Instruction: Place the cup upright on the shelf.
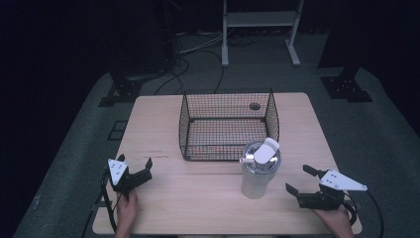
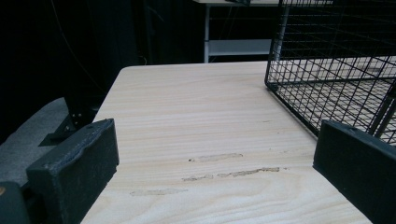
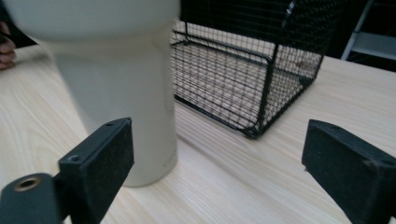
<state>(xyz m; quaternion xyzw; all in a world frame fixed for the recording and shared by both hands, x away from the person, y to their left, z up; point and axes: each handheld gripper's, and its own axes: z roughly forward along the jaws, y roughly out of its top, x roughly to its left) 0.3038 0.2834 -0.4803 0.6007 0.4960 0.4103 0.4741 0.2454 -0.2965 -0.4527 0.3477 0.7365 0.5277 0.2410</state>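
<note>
A pale tumbler (image 1: 258,173) with a white flip lid stands upright on the wooden table (image 1: 198,203), just in front of the black wire basket (image 1: 228,126). My right gripper (image 1: 297,178) lies low to the tumbler's right, open, with nothing between its jaws. In the right gripper view the tumbler (image 3: 116,70) rises close behind the left jaw, apart from it, and the basket (image 3: 243,79) stands beyond. My left gripper (image 1: 134,160) rests open near the table's front left. Its own view looks across bare wood toward the basket's corner (image 2: 336,70).
The basket looks empty and sits mid-table toward the back. Beyond the table stand a metal frame (image 1: 260,20), floor cables (image 1: 188,54) and black stand feet (image 1: 346,87). A hand (image 3: 5,46) shows at the far left of the right gripper view.
</note>
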